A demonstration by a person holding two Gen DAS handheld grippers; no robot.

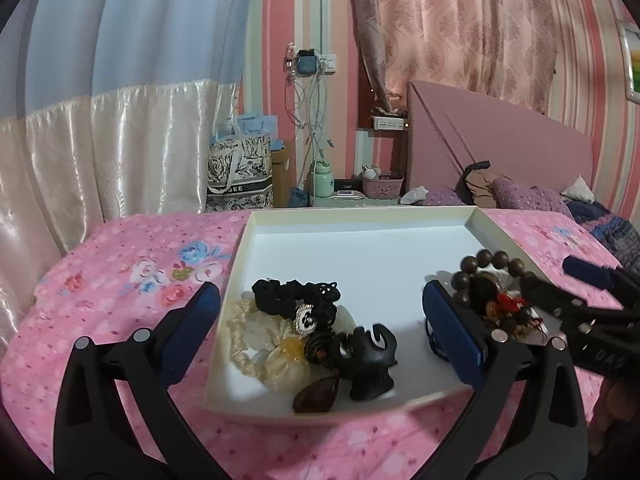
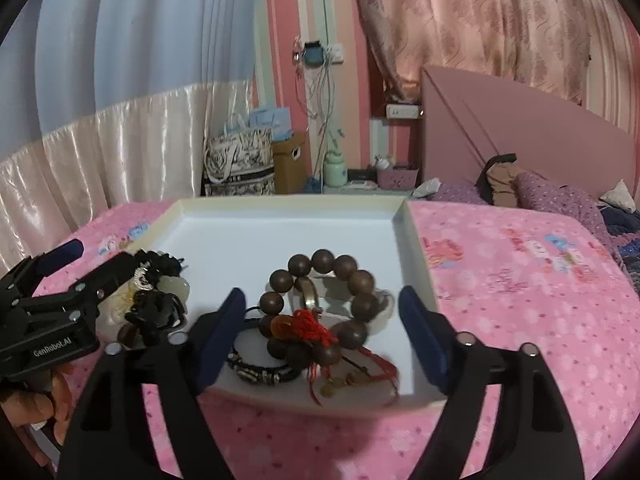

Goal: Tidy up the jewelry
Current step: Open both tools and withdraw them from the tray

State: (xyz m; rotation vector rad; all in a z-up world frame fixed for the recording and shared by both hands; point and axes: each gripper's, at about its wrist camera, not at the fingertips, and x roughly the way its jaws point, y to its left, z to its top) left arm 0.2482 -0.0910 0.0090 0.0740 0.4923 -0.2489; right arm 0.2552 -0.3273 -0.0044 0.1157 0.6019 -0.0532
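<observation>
Both grippers' jaws stood apart, clamping nothing: the left gripper (image 1: 320, 320) over hair ties (image 1: 296, 300), the right gripper (image 2: 322, 316) around the bracelet (image 2: 320, 304), in the tray (image 1: 360, 216).

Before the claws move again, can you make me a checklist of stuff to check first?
1. Left claw empty: ok. It is open, with nothing pinched.
2. Right claw empty: ok. It is open, and the pads are off the wooden bead bracelet.
3. Bracelet inside the white box: ok. It lies flat on the floor of the box.
4. Hair things in the box: ok. The black hair claw clip and black scrunchie sit in a pile at the box's left side.
5. Anything left outside on the pink bedsheet: cannot tell. None shows, but the claws hide part of the bed.
</observation>
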